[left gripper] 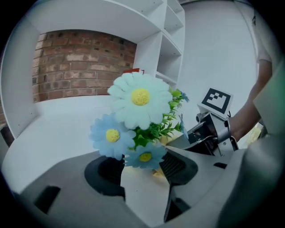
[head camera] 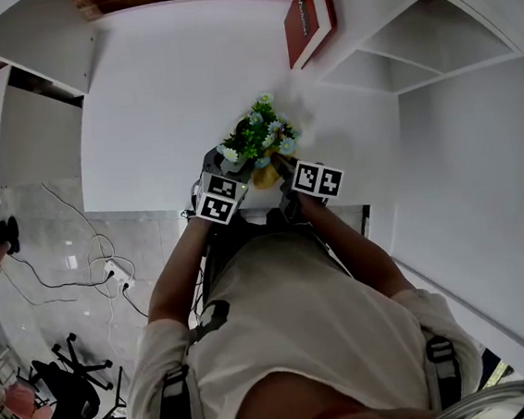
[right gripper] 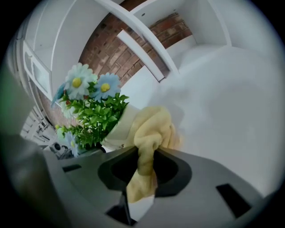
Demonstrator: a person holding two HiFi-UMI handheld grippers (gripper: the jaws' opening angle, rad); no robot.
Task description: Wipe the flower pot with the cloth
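The left gripper (left gripper: pixel 144 171) holds the flower pot (left gripper: pixel 144 191) at the near edge of the white surface (head camera: pixel 167 102): the pot's pale wall fills the gap from one jaw to the other, and the jaws grip it from the left. Just to its right, the right gripper (right gripper: pixel 144 156) has its jaws closed on a yellow cloth (right gripper: pixel 153 129). The cloth is pinched into a twisted strand between them, and its bunched end lies against the pot's right side. The pot stands between the two grippers. White and blue daisies (left gripper: pixel 140 104) on green stems rise from it and lean over the left jaws. Farther back the surface is bare and white, with a red book (head camera: pixel 307 18) standing at its far right against white shelves (head camera: pixel 430 37). A brick wall (left gripper: pixel 75 62) runs behind.
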